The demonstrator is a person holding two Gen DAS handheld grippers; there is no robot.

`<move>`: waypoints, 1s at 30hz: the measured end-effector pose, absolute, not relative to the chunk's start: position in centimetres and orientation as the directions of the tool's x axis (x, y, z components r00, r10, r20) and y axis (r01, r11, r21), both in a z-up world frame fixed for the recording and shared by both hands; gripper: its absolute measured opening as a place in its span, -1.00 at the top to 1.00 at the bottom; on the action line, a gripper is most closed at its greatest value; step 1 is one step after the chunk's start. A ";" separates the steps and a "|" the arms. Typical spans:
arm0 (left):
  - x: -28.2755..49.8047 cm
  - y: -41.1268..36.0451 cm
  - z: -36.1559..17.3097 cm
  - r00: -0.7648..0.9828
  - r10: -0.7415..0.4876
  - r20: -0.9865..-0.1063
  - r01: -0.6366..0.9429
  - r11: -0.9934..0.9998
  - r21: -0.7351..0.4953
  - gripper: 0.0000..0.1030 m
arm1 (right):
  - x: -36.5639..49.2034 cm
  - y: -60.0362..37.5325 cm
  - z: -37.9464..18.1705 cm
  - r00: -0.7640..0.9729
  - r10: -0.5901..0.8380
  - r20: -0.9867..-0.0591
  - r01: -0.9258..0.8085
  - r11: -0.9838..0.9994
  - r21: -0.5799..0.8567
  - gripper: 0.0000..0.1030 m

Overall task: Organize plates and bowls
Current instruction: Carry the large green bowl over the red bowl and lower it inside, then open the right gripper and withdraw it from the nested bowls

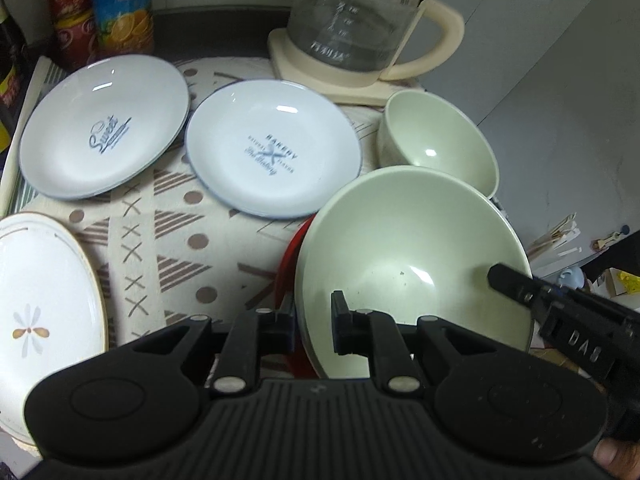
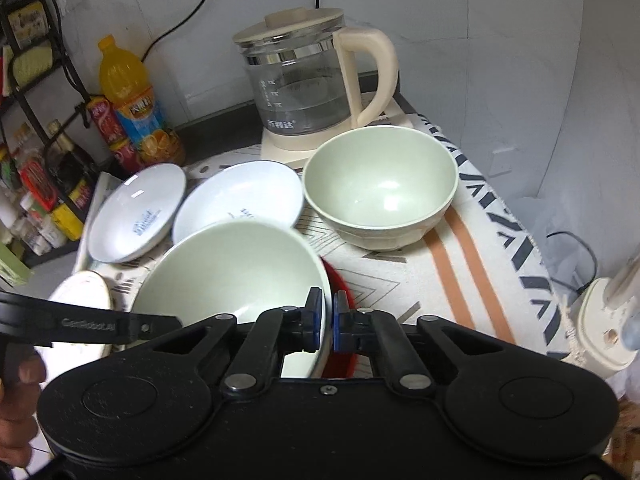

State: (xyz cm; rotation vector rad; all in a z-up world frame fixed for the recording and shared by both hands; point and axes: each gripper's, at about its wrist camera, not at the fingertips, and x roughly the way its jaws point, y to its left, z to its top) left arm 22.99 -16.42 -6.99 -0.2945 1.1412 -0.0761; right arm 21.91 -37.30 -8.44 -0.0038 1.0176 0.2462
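Hardly begun, I judge – both the left gripper (image 1: pixel 313 326) and right gripper (image 2: pixel 327 322) are clamped on opposite rims of the large green bowl (image 1: pixel 404 264), in front of the kettle (image 1: pixel 360 32); the smaller green bowl (image 2: pixel 380 188) and plates sit unstacked beside it

Dim indoor light, glossy glare spots, fisheye-bent, slightly blurred edges.

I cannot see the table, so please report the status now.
Left gripper and right gripper both shut on big green bowl rim, opposite sides. Red plate under it. Small green bowl stands close behind.
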 end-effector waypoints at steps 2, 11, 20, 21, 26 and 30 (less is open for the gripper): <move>22.9 -16.2 -7.5 0.409 -0.220 -0.886 -0.097 0.955 -0.281 0.74 | 22.1 -37.3 -8.6 0.497 0.226 -0.838 -0.218 0.967 0.132 1.00; 23.3 -16.7 -8.2 0.411 -0.212 -0.887 -0.063 0.964 -0.259 0.74 | 22.1 -35.1 -8.9 0.493 0.194 -0.848 -0.261 0.963 0.069 1.00; 23.6 -15.2 -7.4 0.377 -0.230 -0.897 -0.098 0.953 -0.286 0.69 | 23.0 -36.4 -8.0 0.488 0.183 -0.853 -0.203 0.975 0.092 0.77; 23.6 -15.0 -7.1 0.382 -0.236 -0.893 -0.101 0.950 -0.294 0.64 | 23.0 -36.5 -7.9 0.488 0.182 -0.854 -0.199 0.975 0.095 0.75; 23.4 -14.9 -6.0 0.425 -0.198 -0.883 -0.103 0.959 -0.265 -0.05 | 22.8 -37.1 -8.2 0.486 0.184 -0.855 -0.176 0.978 0.110 0.65; 23.5 -14.5 -5.4 0.444 -0.190 -0.876 -0.100 0.961 -0.259 -0.13 | 22.8 -37.8 -8.3 0.498 0.180 -0.848 -0.142 0.982 0.124 0.38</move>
